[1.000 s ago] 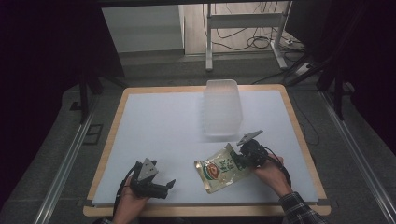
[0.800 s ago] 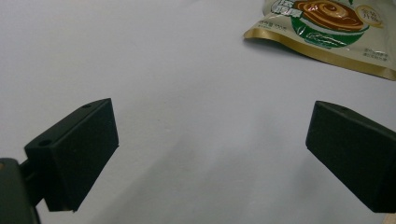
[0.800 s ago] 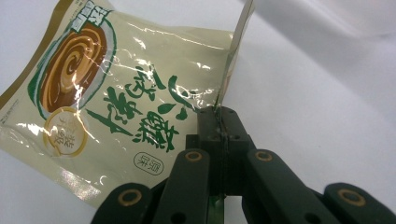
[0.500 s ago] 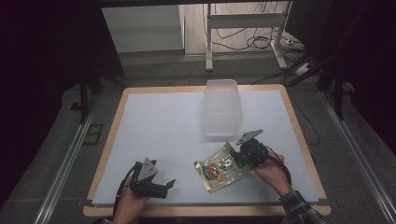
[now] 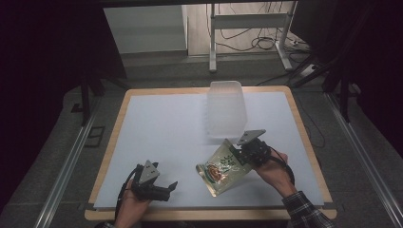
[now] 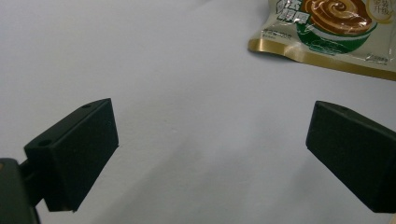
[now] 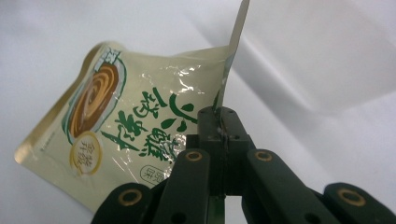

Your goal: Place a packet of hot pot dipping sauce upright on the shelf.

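Jaws on the left gripper [image 5: 164,187] were spread wide with nothing between them, just bare white worktop [image 5: 161,128] showing in the gap in the left gripper view. That gripper sat low over the worktop's near edge, gripped by the left hand [image 5: 130,204], pointing across toward the snack pouch [image 5: 222,167], which lay well off to its right.

Jaws on the right gripper [image 5: 239,153] were clamped tight on the pouch, biting its far right edge. In the right gripper view [image 7: 219,122] you could see the pads pinched together on the seal strip, with the film standing up thin above them and the rest of the pouch [image 7: 135,140] fanning out to the left. It was a shiny gold and cream pack with green lettering and a picture of a brown swirl in a bowl. The held end looked raised, and the pouch sloped down toward the left gripper. Couldn't tell for sure if its low corner touched the surface. The right hand [image 5: 273,166] sat just behind the pouch, plaid sleeve [image 5: 302,211] coming in from the near edge.

Just past the pouch stood a clear plastic container [image 5: 226,110], reaching back to the worktop's far edge. Beyond the pouch and container, off the worktop, was a metal stand [image 5: 249,33] with cables on the floor.
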{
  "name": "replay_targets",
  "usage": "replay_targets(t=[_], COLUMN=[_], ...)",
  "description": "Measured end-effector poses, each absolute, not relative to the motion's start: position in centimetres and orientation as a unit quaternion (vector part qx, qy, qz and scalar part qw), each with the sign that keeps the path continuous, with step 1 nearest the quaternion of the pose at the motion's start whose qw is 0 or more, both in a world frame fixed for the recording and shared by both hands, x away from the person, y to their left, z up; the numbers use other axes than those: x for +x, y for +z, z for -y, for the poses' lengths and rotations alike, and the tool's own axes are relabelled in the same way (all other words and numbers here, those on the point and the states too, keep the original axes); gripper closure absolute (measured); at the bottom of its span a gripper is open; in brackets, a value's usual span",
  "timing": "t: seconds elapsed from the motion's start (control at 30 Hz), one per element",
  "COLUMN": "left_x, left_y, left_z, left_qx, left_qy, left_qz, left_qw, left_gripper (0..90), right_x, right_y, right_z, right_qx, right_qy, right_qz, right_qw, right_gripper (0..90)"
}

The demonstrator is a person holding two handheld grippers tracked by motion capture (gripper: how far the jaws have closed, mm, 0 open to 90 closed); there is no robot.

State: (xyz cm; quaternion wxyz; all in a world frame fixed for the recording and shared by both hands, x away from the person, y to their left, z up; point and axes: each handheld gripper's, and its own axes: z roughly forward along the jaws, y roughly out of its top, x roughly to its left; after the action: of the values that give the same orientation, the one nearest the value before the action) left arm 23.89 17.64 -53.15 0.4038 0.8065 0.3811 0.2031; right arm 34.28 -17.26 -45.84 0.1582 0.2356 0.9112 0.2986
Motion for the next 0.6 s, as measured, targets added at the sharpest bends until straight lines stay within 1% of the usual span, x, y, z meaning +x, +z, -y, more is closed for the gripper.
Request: replay_targets(t=[0.47,0.6], left_x=[23.9,23.9], left_y=[-53.1,-53.1], left_z=[-17.7,-17.7], left_qx=[0.807,0.807], left_qy=[0.200,0.200], left_qz=[-0.378,-0.378], left_qw=[0.407,0.407], left_gripper=[2.1,2.1], right_x=[34.2,34.2], right_y=[-42.7,-41.8], right_z=[15.0,14.5], right_qx=[0.191,0.178], right_qy=[0.310,0.313], right_qz=[-0.910,-0.911], right_qw=[0.197,0.201], right_gripper=[89.3,89.3])
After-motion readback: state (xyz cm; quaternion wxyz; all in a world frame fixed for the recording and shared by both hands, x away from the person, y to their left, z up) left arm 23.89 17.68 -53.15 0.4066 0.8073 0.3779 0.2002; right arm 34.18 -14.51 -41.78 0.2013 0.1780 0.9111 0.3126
